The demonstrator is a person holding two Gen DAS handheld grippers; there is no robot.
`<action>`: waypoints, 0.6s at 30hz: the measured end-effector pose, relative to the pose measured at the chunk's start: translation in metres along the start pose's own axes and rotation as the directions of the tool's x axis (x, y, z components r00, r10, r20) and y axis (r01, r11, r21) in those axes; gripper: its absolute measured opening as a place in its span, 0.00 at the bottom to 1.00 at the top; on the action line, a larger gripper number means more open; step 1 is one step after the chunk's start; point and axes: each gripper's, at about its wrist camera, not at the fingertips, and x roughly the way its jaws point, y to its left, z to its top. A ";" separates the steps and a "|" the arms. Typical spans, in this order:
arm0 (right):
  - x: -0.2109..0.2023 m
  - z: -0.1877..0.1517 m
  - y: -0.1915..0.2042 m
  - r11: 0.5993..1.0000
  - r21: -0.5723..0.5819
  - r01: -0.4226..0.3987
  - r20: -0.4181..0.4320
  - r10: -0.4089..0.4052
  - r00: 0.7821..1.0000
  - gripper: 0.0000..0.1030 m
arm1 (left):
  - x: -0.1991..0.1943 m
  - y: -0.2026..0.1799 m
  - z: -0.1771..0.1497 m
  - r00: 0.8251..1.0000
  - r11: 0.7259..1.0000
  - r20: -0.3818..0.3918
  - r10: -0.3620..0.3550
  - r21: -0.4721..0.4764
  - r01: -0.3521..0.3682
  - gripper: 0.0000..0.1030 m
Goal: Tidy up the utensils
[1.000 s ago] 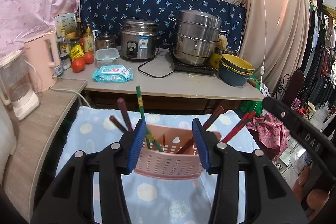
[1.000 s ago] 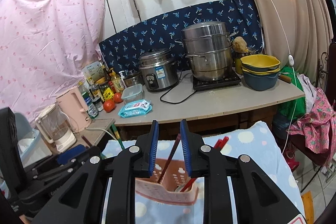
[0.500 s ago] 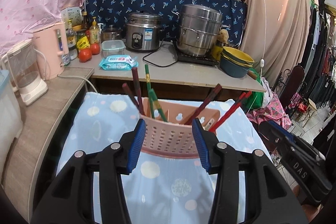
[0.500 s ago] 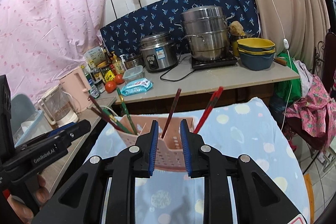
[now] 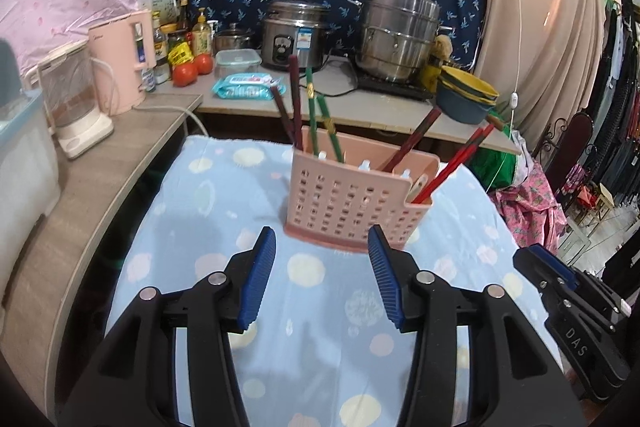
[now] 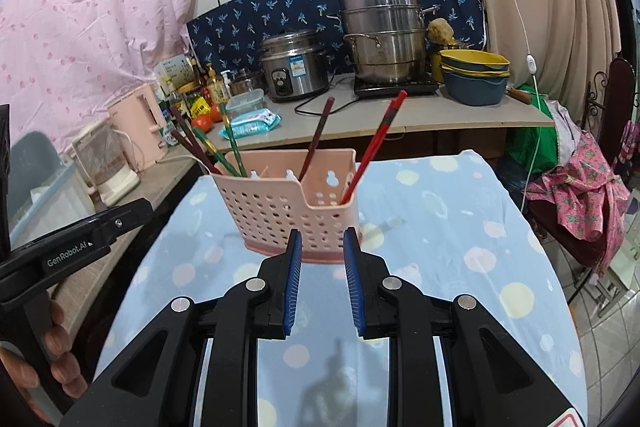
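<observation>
I have the pink perforated utensil holder point(image 5: 352, 203) standing upright on the table's blue spotted cloth point(image 5: 200, 227), just ahead of both tools and touched by neither. My left hand-held gripper point(image 5: 322, 275) has its blue pads point(image 5: 260, 271) spread apart with only cloth showing between them; its jaws have just been opening a little wider, and nothing sits in the gap. My right hand-held gripper point(image 6: 320, 279) keeps its jaws much closer together, a narrow slot left between the pads, and they clamp nothing. In the holder's left compartment I see dark brown chopsticks point(image 5: 294, 99) and green chopsticks point(image 5: 316, 115) leaning toward the left. Another brown chopstick point(image 6: 318, 137) tilts up from the middle section, and a pair of red chopsticks point(image 6: 378, 143) leans out of the small compartment at the right end. From the right wrist view, fingers point(image 6: 60, 331) of the person's hand show wrapped around the left tool's handle.
</observation>
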 end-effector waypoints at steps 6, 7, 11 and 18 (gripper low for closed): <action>-0.006 -0.017 -0.003 0.999 -0.016 0.036 -0.029 -0.036 0.999 0.32 | -0.003 0.001 -0.020 0.999 0.999 -0.016 0.037 0.004 -0.037 0.57; -0.007 -0.019 -0.004 0.999 -0.019 0.043 -0.033 -0.043 0.999 0.33 | -0.003 0.001 -0.023 0.999 0.999 -0.021 0.042 0.006 -0.042 0.59; -0.009 -0.028 -0.004 0.997 -0.040 0.061 -0.048 -0.063 0.997 0.42 | -0.006 0.002 -0.032 0.998 0.998 -0.027 0.059 -0.002 -0.060 0.70; -0.013 -0.042 -0.001 0.996 -0.071 0.058 -0.063 -0.062 0.996 0.57 | -0.010 0.005 -0.044 0.991 0.992 -0.040 0.127 -0.005 -0.128 0.90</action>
